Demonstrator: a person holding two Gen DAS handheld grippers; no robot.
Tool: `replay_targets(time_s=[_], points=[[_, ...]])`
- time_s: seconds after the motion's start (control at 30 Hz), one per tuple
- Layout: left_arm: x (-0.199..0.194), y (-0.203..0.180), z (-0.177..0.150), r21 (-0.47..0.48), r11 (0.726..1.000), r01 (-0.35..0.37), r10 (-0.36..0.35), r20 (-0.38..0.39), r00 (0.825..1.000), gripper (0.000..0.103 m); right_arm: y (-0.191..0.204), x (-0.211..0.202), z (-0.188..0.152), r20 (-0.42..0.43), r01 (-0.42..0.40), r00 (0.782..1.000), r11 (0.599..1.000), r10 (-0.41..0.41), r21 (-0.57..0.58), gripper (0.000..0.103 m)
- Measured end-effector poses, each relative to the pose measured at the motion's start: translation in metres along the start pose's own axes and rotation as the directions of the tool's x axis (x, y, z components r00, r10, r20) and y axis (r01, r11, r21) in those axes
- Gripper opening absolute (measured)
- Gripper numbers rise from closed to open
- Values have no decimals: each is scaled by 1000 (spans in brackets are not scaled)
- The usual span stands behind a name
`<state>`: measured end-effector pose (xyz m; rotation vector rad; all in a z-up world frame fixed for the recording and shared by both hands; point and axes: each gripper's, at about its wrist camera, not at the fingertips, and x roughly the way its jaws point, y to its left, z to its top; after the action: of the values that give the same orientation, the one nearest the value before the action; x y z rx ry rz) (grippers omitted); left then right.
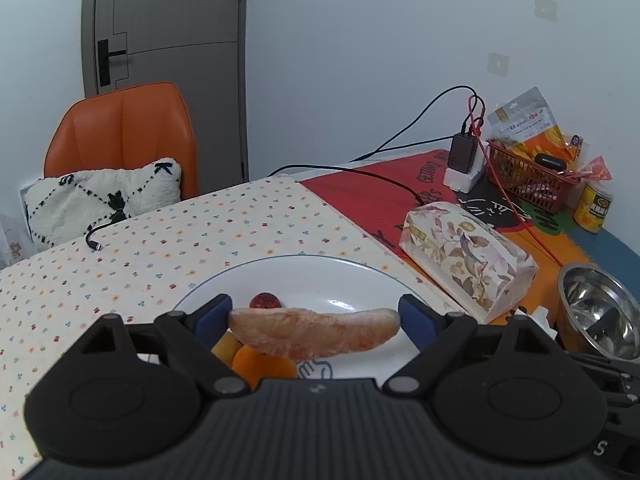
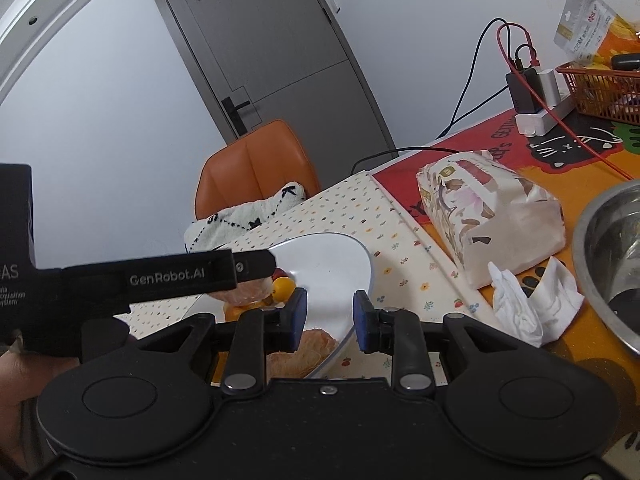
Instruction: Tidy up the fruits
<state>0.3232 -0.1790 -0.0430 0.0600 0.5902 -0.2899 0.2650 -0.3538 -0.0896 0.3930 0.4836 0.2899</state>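
Left tool (image 1: 315, 314): held a pale pink grapefruit segment (image 1: 316, 332) lengthwise, one blue pad against each tip, above the white plate (image 1: 320, 280).
Right tool (image 2: 330, 316): jaws stood a narrow gap apart with nothing between them, over the plate's near rim.
Fruit on plate: a red date (image 1: 265, 301) and orange and yellow pieces (image 1: 256, 362) lay under the held segment; a second peeled segment (image 2: 308, 350) rested at the plate's near edge.
Plate: sat on the flower-dotted cloth (image 1: 160, 240) of the desk.
Beside the plate: a floral tissue pack (image 1: 468, 258), then a steel bowl (image 1: 596, 308) to its right.
Far corner: red basket (image 1: 528, 176) of snacks.
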Motion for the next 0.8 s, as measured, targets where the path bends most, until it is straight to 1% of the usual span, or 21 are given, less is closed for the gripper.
replay_targets(time_s=[0.2,0.3,0.43,0.6,0.7,0.8], points=[[-10,6,2,-24,1000,7,-6,36,999,91,-2,1,-3,-12,3,1000,1000,-3,7,27],[-16,12,4,-25,1000,-10,11,46,999,91,-1,2,-5,-19,2,1000,1000,-2,12,27],[-22,19,1,-34,999,-17,19,37,999,91,2,1,-7,-20,4,1000,1000,-4,7,30],[-31,29,-8,-35,999,-42,43,36,998,92,8,-2,-8,-19,1,1000,1000,-1,2,30],[-37,35,-12,-47,998,-44,45,25,999,92,14,-5,-9,-19,1,1000,1000,-1,-4,31],[-46,44,-16,-75,996,-42,44,26,999,92,19,-6,-9,-20,2,1000,1000,-2,-5,34]])
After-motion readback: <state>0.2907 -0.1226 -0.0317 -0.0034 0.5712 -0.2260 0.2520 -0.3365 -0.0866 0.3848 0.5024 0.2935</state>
